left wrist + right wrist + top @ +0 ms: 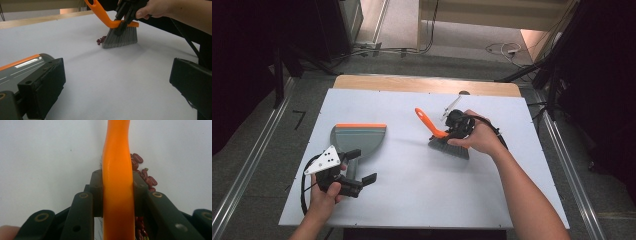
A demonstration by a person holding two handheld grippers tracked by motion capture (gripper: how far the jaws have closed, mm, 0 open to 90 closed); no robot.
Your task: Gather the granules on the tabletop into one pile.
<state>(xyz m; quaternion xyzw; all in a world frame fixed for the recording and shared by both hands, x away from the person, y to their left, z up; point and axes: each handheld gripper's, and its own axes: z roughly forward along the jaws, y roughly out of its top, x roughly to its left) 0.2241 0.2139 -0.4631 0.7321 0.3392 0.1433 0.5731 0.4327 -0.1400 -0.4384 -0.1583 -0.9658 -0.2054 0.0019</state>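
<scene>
- The surface [412, 190] is a white sheet with plenty of bare room between the two tools, so the sweep has a straight, clear run from the middle right toward the near left.
- The dustpan [359, 138] lies flat at the left, grey with an orange strip along its far edge. From the high view I cannot tell which edge is its open lip, so check this before driving anything toward it.
- The left hand-held gripper [360, 168] rests just by the dustpan's near edge with its jaws wide and nothing between them. It would do best to pin or take hold of the pan first, so that it does not slide when the load arrives.
- The brush [121, 37] stands with its bristles down on the surface, orange handle slanting up and away. The right hand-held gripper [117, 192] is clamped tight on that handle, one jaw on each side.
- Keep the bristles pressed flat and the strokes short and low. A tilted brush would probably let things slip under its corner.
- The beans [143, 173], small and dark red, lie in a loose cluster touching the bristles' edge, on the side toward the dustpan in the left gripper view, well apart from the pan itself.
- Move slowly, since round beans likely roll and scatter under a quick flick. Gather strays back into the cluster before the last push into the pan.
</scene>
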